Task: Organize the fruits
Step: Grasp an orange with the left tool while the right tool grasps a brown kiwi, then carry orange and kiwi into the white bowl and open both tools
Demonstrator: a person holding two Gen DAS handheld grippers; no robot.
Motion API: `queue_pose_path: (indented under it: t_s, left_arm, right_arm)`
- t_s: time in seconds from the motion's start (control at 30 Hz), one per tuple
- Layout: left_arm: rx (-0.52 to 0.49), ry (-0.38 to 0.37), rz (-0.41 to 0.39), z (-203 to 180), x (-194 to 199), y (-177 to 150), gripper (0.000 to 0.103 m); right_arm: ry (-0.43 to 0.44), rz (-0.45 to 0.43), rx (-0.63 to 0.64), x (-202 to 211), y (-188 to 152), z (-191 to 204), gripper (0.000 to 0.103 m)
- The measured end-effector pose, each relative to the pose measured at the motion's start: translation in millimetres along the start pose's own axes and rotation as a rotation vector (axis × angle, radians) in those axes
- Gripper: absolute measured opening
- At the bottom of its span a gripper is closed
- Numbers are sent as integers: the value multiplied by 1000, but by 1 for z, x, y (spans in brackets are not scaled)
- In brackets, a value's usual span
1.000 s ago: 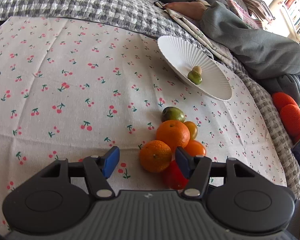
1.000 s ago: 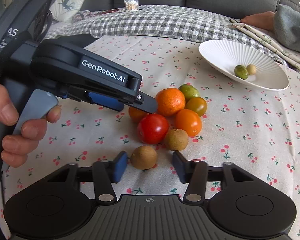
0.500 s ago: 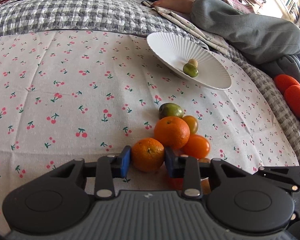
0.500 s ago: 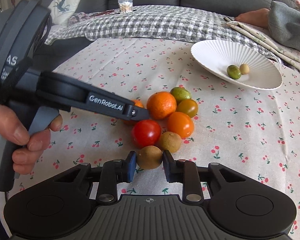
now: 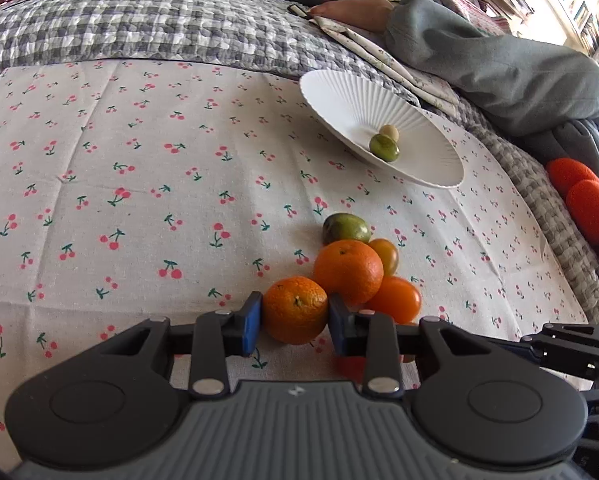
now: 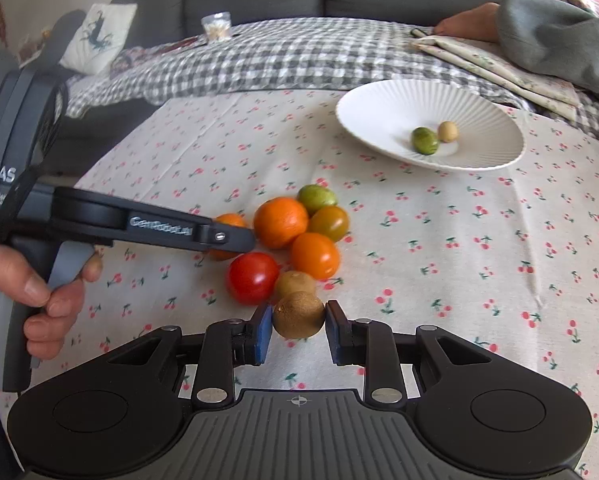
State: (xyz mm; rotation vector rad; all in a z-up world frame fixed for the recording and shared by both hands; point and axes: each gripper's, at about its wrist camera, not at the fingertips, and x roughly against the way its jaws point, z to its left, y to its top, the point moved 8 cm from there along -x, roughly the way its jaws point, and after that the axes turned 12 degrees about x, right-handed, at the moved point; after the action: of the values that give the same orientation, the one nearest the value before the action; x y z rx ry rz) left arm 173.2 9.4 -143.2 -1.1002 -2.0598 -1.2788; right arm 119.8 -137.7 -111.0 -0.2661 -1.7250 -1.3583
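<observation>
My left gripper (image 5: pixel 295 322) is shut on a small orange mandarin (image 5: pixel 295 309) at the near edge of a fruit pile on the cherry-print cloth. Behind it lie a larger orange (image 5: pixel 348 271), an orange tomato (image 5: pixel 395 299), a green-brown tomato (image 5: pixel 385 255) and a green fruit (image 5: pixel 346 229). My right gripper (image 6: pixel 298 330) is shut on a brown kiwi (image 6: pixel 298 314). Beyond it lie another kiwi (image 6: pixel 294 283), a red tomato (image 6: pixel 252 277) and the pile. The left gripper shows in the right wrist view (image 6: pixel 139 230). A white ribbed plate (image 5: pixel 339 96) holds a green fruit (image 5: pixel 384 147) and a beige one (image 5: pixel 390 132).
A grey checked blanket (image 5: pixel 139 28) borders the cloth at the back. A grey garment (image 5: pixel 499 64) and folded floral cloth (image 6: pixel 491 64) lie beyond the plate. Orange-red balls (image 5: pixel 583 200) sit at the right edge. A small clear container (image 6: pixel 216 26) stands on the blanket.
Both grippers have closed from open: the left onto the mandarin, the right onto the kiwi. Both have moved forward slightly toward the pile.
</observation>
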Motion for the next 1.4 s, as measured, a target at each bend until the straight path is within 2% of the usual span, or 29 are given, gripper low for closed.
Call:
queue_pose_path:
  t_s: [0.33,0.57,0.9,1.07,1.4]
  left_arm:
    - [33,-18,-35,3,13,12,32]
    - [16,-10,-86,-2,25,24,32]
    - [-28,-18,-155,-22,37,48,32]
    - [-77,10,-190,-35,35,60,32]
    - [-97,-1,-202,-65,16,83,32]
  right_arm:
    - [-17,-30,-57,11,5,-22,27]
    - [-31,-54,-78,20,9,-36,27]
    - [-77,-100,-127,40,21,-76,27]
    - [-98,-132,-139,52,30,-95,27]
    - [-116,-153,-147,57,45,-134,27]
